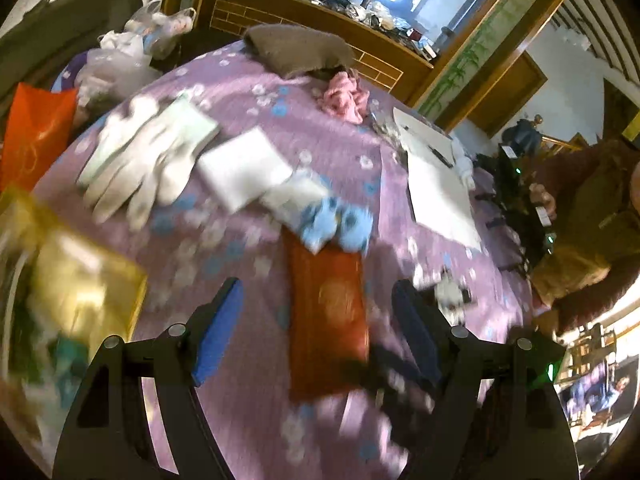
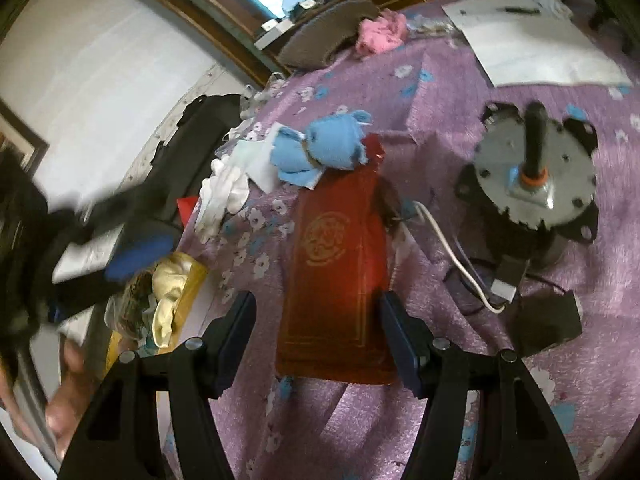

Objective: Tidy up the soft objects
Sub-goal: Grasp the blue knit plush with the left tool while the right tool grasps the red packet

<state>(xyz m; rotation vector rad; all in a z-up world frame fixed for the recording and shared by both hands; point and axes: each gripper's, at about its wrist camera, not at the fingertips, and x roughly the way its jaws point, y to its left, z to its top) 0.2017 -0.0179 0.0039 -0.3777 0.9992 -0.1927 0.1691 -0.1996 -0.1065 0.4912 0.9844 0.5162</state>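
Observation:
A red pouch point(image 1: 328, 320) with a gold emblem lies flat on the purple floral cloth point(image 1: 248, 80). My left gripper point(image 1: 320, 320) hovers over it, open, with its blue pads on either side and nothing gripped. In the right wrist view the same red pouch point(image 2: 336, 272) lies between the fingers of my right gripper point(image 2: 318, 336), which is open above it. A blue cloth point(image 2: 320, 148) rests at the pouch's far end. White gloves point(image 1: 136, 168), folded white cloths point(image 1: 244, 168), a pink cloth point(image 1: 344, 96) and a brown towel point(image 1: 296, 50) lie farther back.
An electric motor point(image 2: 532, 184) with wires stands right of the pouch. White paper point(image 2: 536, 48) lies at the back right. A gold box point(image 2: 168, 292) holding cream cloth sits off the table's left edge, beside an orange bag point(image 1: 36, 132). A person's sleeve point(image 1: 580, 232) is at the right.

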